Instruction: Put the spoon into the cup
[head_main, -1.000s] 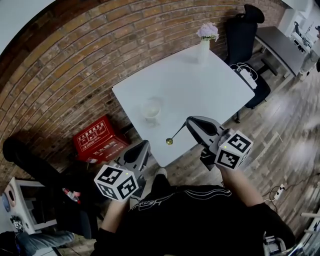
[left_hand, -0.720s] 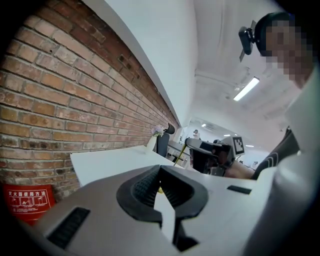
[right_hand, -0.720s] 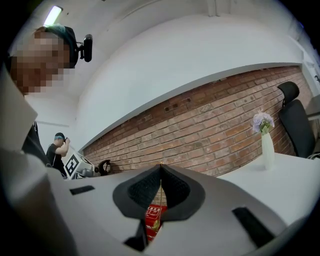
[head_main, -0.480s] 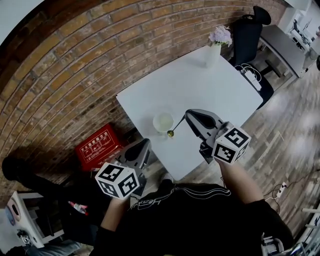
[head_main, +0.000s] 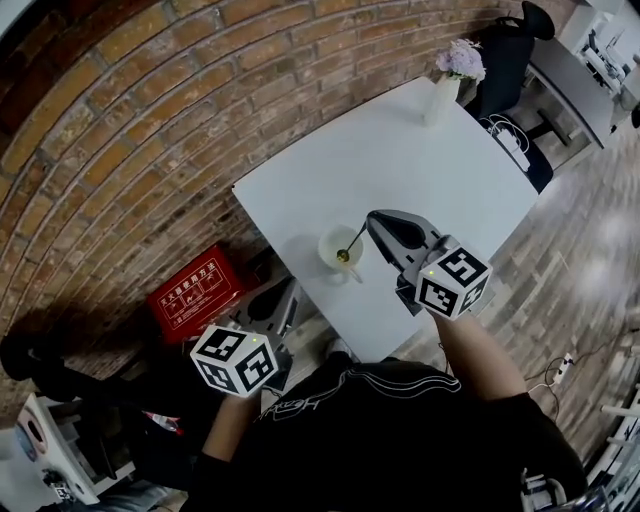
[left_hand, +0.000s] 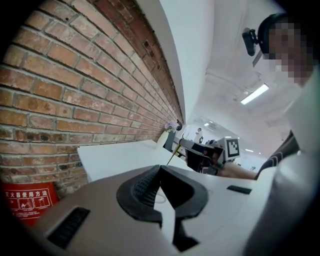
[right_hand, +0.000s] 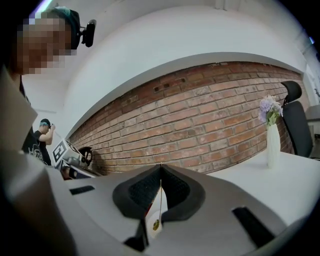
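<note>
Even daylight, strong fisheye warp, dark corners.

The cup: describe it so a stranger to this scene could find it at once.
Start at the white table beside the brick wall. Near its corner closest to the person, far from the flower vase, stands a pale cup. It alone has the spoon, held by the right gripper, poised over it.

My right gripper (head_main: 373, 222) reaches out ahead of me at the end of my stretched right forearm (head_main: 468, 350), its jaws pressed together on the thin handle of the spoon (head_main: 351, 244). My left gripper (head_main: 291, 289) hangs lower and nearer my body, tilted a little downward. Its jaws are closed tip to tip, with nothing between them.
</note>
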